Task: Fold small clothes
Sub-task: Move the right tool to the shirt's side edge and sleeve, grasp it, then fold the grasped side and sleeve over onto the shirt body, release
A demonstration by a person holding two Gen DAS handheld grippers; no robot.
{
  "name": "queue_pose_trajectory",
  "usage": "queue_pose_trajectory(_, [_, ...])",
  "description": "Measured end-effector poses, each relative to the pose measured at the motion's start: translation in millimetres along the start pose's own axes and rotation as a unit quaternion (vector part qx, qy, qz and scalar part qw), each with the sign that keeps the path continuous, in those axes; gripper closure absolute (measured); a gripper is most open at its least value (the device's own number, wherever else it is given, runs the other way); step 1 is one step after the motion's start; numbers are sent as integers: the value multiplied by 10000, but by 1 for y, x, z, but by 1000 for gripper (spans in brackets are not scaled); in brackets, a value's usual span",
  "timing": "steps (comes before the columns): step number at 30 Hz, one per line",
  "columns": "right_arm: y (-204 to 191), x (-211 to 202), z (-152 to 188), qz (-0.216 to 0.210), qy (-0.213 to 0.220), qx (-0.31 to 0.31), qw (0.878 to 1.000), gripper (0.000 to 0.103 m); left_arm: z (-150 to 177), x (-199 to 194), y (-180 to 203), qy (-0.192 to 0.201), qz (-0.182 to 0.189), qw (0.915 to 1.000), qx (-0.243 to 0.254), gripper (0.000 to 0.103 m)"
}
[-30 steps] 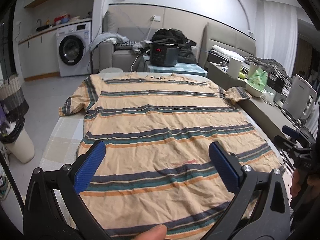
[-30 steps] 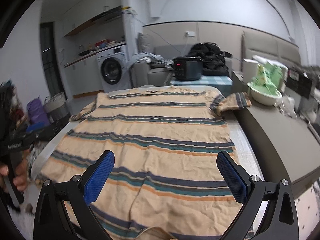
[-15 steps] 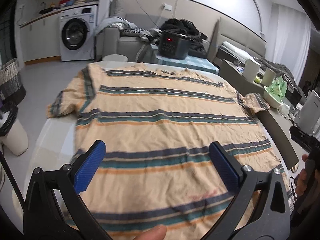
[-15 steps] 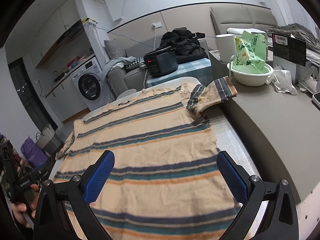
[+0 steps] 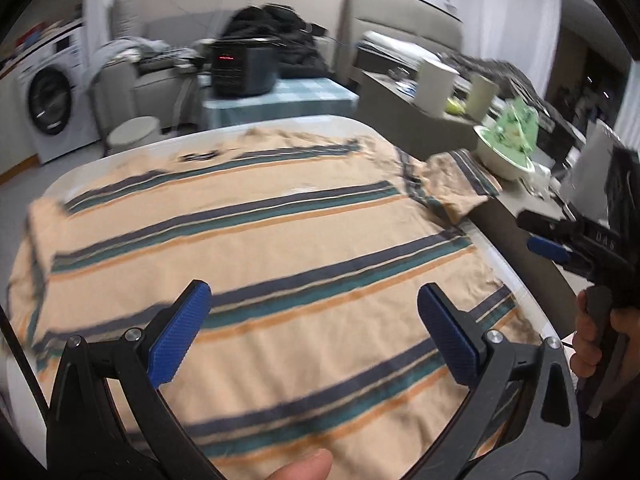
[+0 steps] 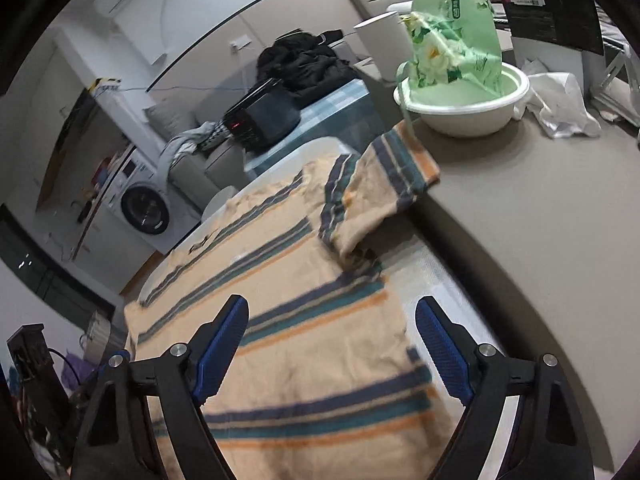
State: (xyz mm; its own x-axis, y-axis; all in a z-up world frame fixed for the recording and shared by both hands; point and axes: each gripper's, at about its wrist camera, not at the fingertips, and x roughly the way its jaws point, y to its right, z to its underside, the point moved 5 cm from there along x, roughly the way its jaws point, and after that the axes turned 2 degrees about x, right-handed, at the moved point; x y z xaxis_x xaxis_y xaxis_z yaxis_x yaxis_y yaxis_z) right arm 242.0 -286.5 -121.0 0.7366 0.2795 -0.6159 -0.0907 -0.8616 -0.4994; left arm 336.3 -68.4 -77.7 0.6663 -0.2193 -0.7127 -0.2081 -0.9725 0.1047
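Note:
A peach T-shirt [image 5: 256,248] with dark blue, teal and orange stripes lies spread flat on the white table [image 5: 320,122]. Its right sleeve [image 6: 384,184] rests partly on the grey counter [image 6: 520,216]. My left gripper [image 5: 312,320] hovers open above the shirt's lower half, nothing between its blue pads. My right gripper [image 6: 332,332] hangs over the shirt's right side edge; its jaws are closing but still wide, with no cloth pinched. In the left wrist view the right gripper [image 5: 548,250] shows at the far right, held by a hand [image 5: 588,336].
A white bowl [image 6: 464,108] with a green bag stands on the counter close to the sleeve. Behind the table are a black cooker [image 5: 244,66], a washing machine [image 5: 52,100] and a round stool [image 5: 132,132]. A crumpled plastic bag [image 6: 560,108] lies near the bowl.
Both grippers have swung toward the shirt's right side. The right wrist view has rolled, and its jaws have narrowed a little. The sleeve and bowl now look much nearer.

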Motion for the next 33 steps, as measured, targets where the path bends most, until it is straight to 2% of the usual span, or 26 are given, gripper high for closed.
queue_pose_trajectory(4, [8,23,-21,92,-85,341,9993,15,-26,42,33,-143,277,9990,331,1])
queue_pose_trajectory(9, [20,56,-41,356,-345,630,9968,16,-43,85,47,-321,392,9977,449,1])
queue_pose_trajectory(12, [16,68,-49,332,-387,588,9970,18,-51,111,49,-462,465,9968,466,1])
queue_pose_trajectory(13, [15,72,-51,465,-437,622,9960,18,-54,123,51,-549,552,9959,463,1])
queue_pose_trajectory(16, [11,80,-53,562,-422,602,9957,18,-59,149,53,-679,592,9950,431,1])
queue_pose_trajectory(20, [19,86,-52,664,-243,1131,9911,25,-61,167,55,-721,596,9943,505,1])
queue_pose_trajectory(24, [27,92,-53,915,104,1688,9813,26,-55,170,51,-689,589,9947,496,1])
queue_pose_trajectory(27, [30,91,-58,1266,488,1829,9737,36,-53,171,42,-705,573,9952,371,1])
queue_pose_trajectory(29, [29,90,-61,1343,654,1844,9714,49,-56,170,32,-622,451,9967,253,1])
queue_pose_trajectory(30, [30,88,-64,1550,792,1802,9681,53,-57,169,28,-591,418,9972,174,1])
queue_pose_trajectory(31, [32,87,-65,1566,784,1826,9675,60,-60,167,23,-543,408,9977,56,1])
queue_pose_trajectory(32, [32,89,-67,1538,788,1852,9674,77,-62,167,19,-508,402,9979,-6,1])
queue_pose_trajectory(33, [30,90,-69,1607,819,1734,9682,85,-65,165,15,-448,369,9983,-79,1])
